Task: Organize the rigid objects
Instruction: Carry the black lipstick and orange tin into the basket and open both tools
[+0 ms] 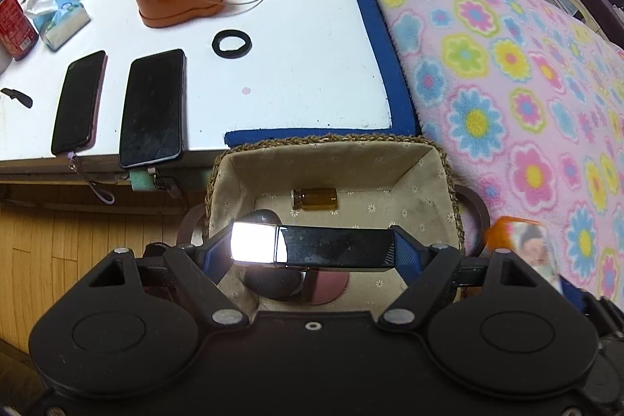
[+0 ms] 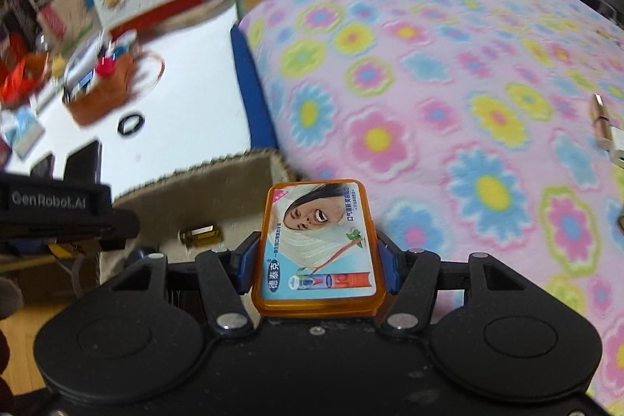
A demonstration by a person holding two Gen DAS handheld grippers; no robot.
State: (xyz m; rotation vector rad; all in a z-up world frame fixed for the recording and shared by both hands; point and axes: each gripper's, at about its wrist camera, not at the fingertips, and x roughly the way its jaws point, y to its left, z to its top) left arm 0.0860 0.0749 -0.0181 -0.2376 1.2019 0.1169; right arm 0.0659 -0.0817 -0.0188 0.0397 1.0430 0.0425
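My left gripper [image 1: 312, 246] is shut on a flat glossy black bar-shaped object [image 1: 331, 246], held crosswise above the woven, cloth-lined basket [image 1: 440, 166]. In the basket lie a small amber glass bottle [image 1: 315, 199], a dark rounded object [image 1: 273, 285] and a pink disc [image 1: 331, 289]. My right gripper [image 2: 318, 260] is shut on an orange flat tin [image 2: 318, 244] with a printed face label, held just right of the basket [image 2: 202, 178] over the flowered blanket. The tin also shows blurred in the left wrist view [image 1: 522, 244]. The amber bottle shows in the right wrist view [image 2: 201, 234].
The white table [image 1: 304, 73] holds two black phones [image 1: 154, 108], a black ring [image 1: 231, 44], an orange heart-shaped box of items [image 1: 179, 2], tissues [image 1: 58, 14] and a red can [image 1: 13, 22]. A pink flowered blanket [image 1: 507, 84] lies right. A gold-coloured stick [image 2: 600, 119] lies on it.
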